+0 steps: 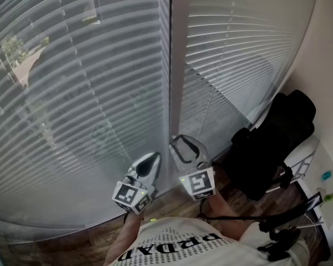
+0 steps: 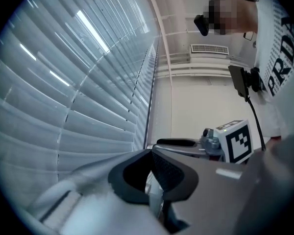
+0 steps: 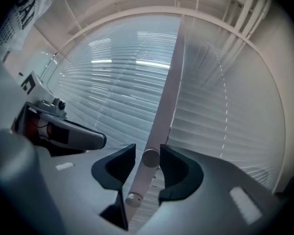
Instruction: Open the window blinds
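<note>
Grey slatted blinds [image 1: 89, 93] cover the left window and a second set [image 1: 238, 49] covers the right one, with a pale upright frame post [image 1: 177, 65] between them. My right gripper [image 1: 183, 140] is at the foot of that post. In the right gripper view it [image 3: 148, 163] stands open, with a pale round wand [image 3: 139, 182] hanging between the pads and a gap on its left side. My left gripper [image 1: 153, 157] is just to the left, close to the left blinds. Its pads [image 2: 169, 173] meet, so it is shut; I cannot tell whether anything is pinched.
A black office chair [image 1: 277, 137] stands at the right, close to the right blinds. Beyond it is a white desk edge [image 1: 322, 182]. Wooden floor [image 1: 72, 240] shows below the blinds. The person's printed shirt [image 1: 172, 245] fills the bottom middle.
</note>
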